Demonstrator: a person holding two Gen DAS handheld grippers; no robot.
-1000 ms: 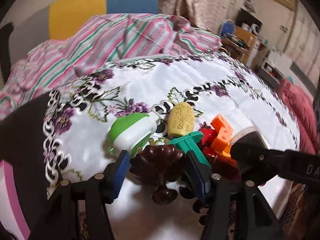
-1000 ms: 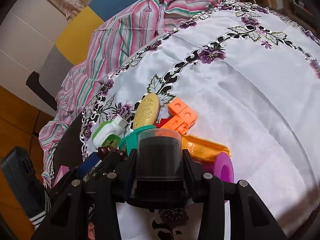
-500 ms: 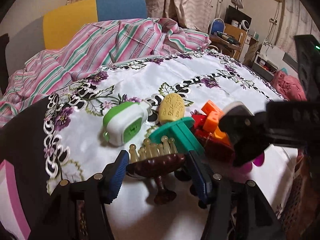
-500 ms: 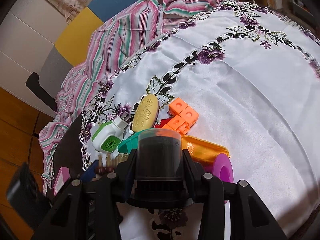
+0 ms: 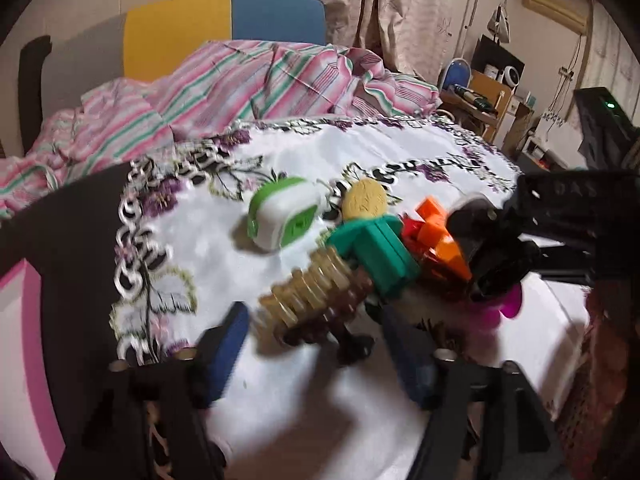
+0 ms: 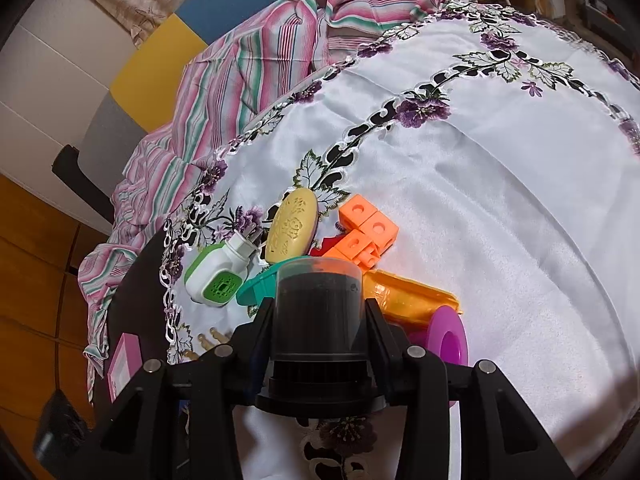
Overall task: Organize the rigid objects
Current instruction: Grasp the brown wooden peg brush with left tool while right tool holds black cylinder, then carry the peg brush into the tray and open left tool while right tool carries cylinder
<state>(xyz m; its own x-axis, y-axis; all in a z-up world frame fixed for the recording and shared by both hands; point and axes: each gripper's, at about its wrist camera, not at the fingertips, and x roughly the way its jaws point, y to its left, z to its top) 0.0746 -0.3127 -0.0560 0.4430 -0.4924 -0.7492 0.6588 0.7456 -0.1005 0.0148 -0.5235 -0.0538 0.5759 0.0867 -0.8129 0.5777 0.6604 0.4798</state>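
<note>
A white satin tablecloth with purple embroidered flowers (image 6: 500, 216) carries the whole cluster of rigid pieces near its front edge. The right gripper (image 6: 320, 320) is clenched on a dark cylindrical canister with a clear rim (image 6: 318, 312), poised just above an orange plastic tube (image 6: 412, 292) and a magenta ring (image 6: 448, 338). The left gripper (image 5: 316, 340) is released, its jaws opening, with a brown toothed hair clip (image 5: 316, 300) lying free between them beside a teal plastic block (image 5: 376, 248).

If the canister comes down here, I judge it could knock the orange cubes (image 6: 366, 228) or roll the ring towards the edge.

Only the right view shows the yellow oval soap (image 6: 292, 228) and green-and-white plug-in device (image 6: 218, 276) sharply; only the left view shows the clip whole, though blurred.
</note>
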